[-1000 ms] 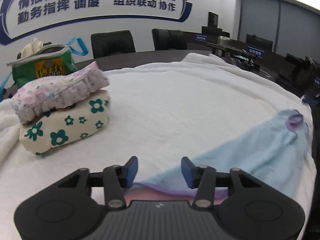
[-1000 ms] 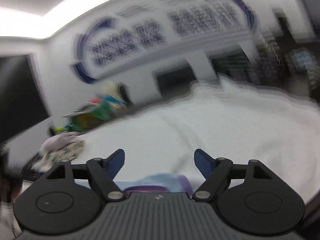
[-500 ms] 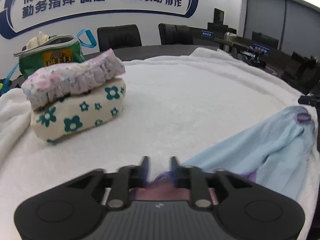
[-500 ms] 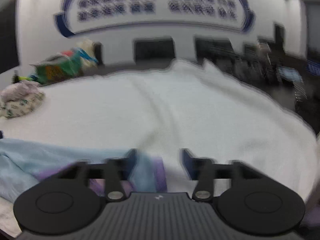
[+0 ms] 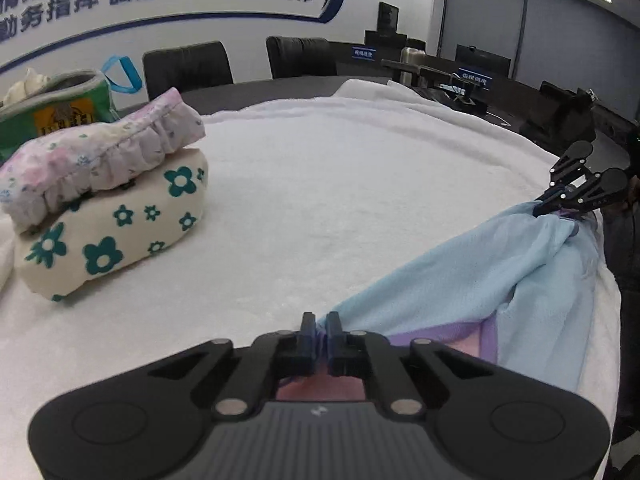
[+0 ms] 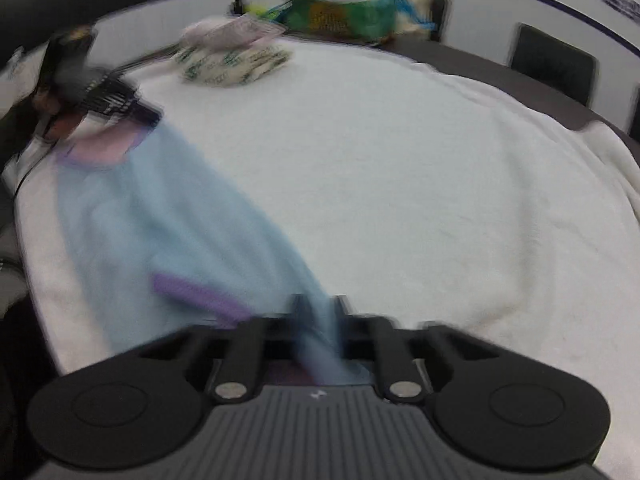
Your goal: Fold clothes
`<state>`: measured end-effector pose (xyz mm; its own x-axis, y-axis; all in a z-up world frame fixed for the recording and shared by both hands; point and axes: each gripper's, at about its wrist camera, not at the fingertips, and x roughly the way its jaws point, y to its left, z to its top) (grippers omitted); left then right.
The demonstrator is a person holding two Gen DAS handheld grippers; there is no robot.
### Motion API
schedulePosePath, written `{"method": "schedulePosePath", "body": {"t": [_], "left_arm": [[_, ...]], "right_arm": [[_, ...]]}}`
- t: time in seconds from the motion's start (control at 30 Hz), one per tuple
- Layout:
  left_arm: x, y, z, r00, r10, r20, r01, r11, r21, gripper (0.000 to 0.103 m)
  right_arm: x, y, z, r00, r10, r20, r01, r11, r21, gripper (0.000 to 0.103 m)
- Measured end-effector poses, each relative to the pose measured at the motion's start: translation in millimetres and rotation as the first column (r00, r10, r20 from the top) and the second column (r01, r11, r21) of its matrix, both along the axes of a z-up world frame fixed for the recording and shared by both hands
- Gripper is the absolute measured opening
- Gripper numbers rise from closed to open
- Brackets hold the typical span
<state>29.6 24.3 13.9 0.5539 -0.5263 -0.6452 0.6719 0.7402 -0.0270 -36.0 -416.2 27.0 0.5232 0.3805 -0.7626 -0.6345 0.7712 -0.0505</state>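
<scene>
From the left wrist camera, my left gripper (image 5: 319,326) has its jaws pinched down to a sliver on a corner of the light blue garment (image 5: 488,276), where the purple trim meets the blue. The garment runs away from me to the right along the near edge of the white blanket (image 5: 340,200), its long axis ending at my right gripper (image 5: 538,210), which looks clamped on the far corner. The cloth sags between the two. The stack of folded clothes (image 5: 104,216) sits well apart to the left.

From the right wrist camera, which is blurred, my right gripper (image 6: 318,312) looks closed on a bunched strip of the blue garment (image 6: 160,216), which stretches up-left toward the left gripper (image 6: 108,98). Both grippers sit low and near level with the table. I judge the fold will turn on carrying both held corners forward together across the blanket (image 6: 400,160).
</scene>
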Motion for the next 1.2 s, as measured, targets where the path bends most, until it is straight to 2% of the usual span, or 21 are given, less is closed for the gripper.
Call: {"method": "schedulePosePath", "body": {"t": [0.1, 0.2, 0.3, 0.33, 0.37, 0.4, 0.43, 0.47, 0.53, 0.57, 0.63, 0.67, 0.73, 0.77, 0.83, 0.9, 0.93, 0.97, 1.07, 1.2], "left_arm": [[-4, 7, 5, 0.999, 0.035, 0.033, -0.035, 0.999, 0.011, 0.003], [-5, 11, 8, 0.999, 0.044, 0.026, -0.044, 0.999, 0.018, 0.003], [-13, 7, 6, 0.998, 0.038, 0.048, -0.04, 0.998, 0.038, 0.015], [-16, 8, 8, 0.997, 0.052, 0.06, -0.054, 0.998, 0.04, 0.028], [-20, 10, 11, 0.995, 0.061, 0.077, -0.064, 0.998, 0.028, 0.034], [-26, 10, 17, 0.993, 0.055, 0.1, -0.056, 0.998, 0.002, 0.034], [-32, 10, 22, 0.991, 0.044, 0.123, -0.042, 0.999, -0.022, 0.036], [-38, 5, 28, 0.989, 0.012, 0.144, -0.006, 0.999, -0.04, 0.039], [-48, -13, 35, 0.982, -0.065, 0.179, 0.079, 0.994, -0.073, 0.043], [-50, -26, 34, 0.978, -0.111, 0.176, 0.125, 0.989, -0.073, 0.043], [-56, -52, 28, 0.964, -0.207, 0.167, 0.218, 0.975, -0.049, 0.043], [-57, -64, 22, 0.957, -0.239, 0.164, 0.246, 0.969, -0.026, 0.043], [-55, -81, 12, 0.958, -0.252, 0.137, 0.252, 0.968, 0.016, 0.041], [-52, -86, 7, 0.965, -0.237, 0.115, 0.235, 0.971, 0.028, 0.032], [-47, -88, 1, 0.977, -0.198, 0.079, 0.196, 0.98, 0.033, 0.023], [-47, -82, -2, 0.983, -0.177, 0.052, 0.176, 0.984, 0.009, 0.019], [-46, -80, -2, 0.985, -0.17, 0.038, 0.17, 0.985, -0.004, 0.01], [-46, -78, 0, 0.986, -0.166, 0.034, 0.167, 0.986, -0.013, 0.007], [-46, -73, 7, 0.988, -0.151, 0.038, 0.152, 0.988, -0.018, 0.006], [-56, -73, 15, 0.983, -0.16, 0.088, 0.161, 0.987, -0.005, 0.0]], "right_arm": [[-1, 12, 7, 0.996, 0.029, 0.084, -0.02, 0.995, -0.099, 0.002], [16, 24, 18, 0.992, 0.038, 0.119, -0.023, 0.992, -0.121, 0.002], [21, 35, 9, 0.996, 0.079, 0.052, -0.066, 0.976, -0.205, 0.008], [18, 36, 6, 0.995, 0.085, 0.051, -0.07, 0.969, -0.236, 0.015], [10, 33, 8, 0.994, 0.064, 0.088, -0.042, 0.97, -0.24, 0.022], [2, 29, 14, 0.991, 0.024, 0.13, 0.004, 0.977, -0.212, 0.039], [-6, 24, 21, 0.985, -0.018, 0.17, 0.049, 0.982, -0.183, 0.042], [-14, 22, 27, 0.979, -0.043, 0.2, 0.069, 0.989, -0.127, 0.042], [-32, 27, 37, 0.971, -0.034, 0.236, 0.027, 0.999, 0.033, 0.042], [-39, 35, 37, 0.97, 0.008, 0.243, -0.028, 0.997, 0.078, 0.042], [-44, 55, 29, 0.966, 0.095, 0.241, -0.119, 0.989, 0.09, 0.041], [-42, 62, 21, 0.967, 0.123, 0.225, -0.14, 0.988, 0.059, 0.038], [-34, 70, 6, 0.972, 0.142, 0.187, -0.145, 0.989, 0.002, 0.008], [-31, 66, 5, 0.975, 0.125, 0.182, -0.129, 0.991, 0.015, 0.007], [-27, 57, 4, 0.981, 0.089, 0.17, -0.098, 0.994, 0.042, 0.007], [-31, 52, 7, 0.98, 0.076, 0.186, -0.087, 0.995, 0.053, 0.007], [-34, 53, 6, 0.977, 0.08, 0.197, -0.091, 0.995, 0.048, 0.007], [-37, 55, 5, 0.976, 0.088, 0.201, -0.098, 0.994, 0.041, 0.007], [-45, 59, 2, 0.971, 0.103, 0.216, -0.112, 0.993, 0.028, 0.006], [-56, 53, 11, 0.967, 0.078, 0.243, -0.097, 0.993, 0.066, 0.004]]}}
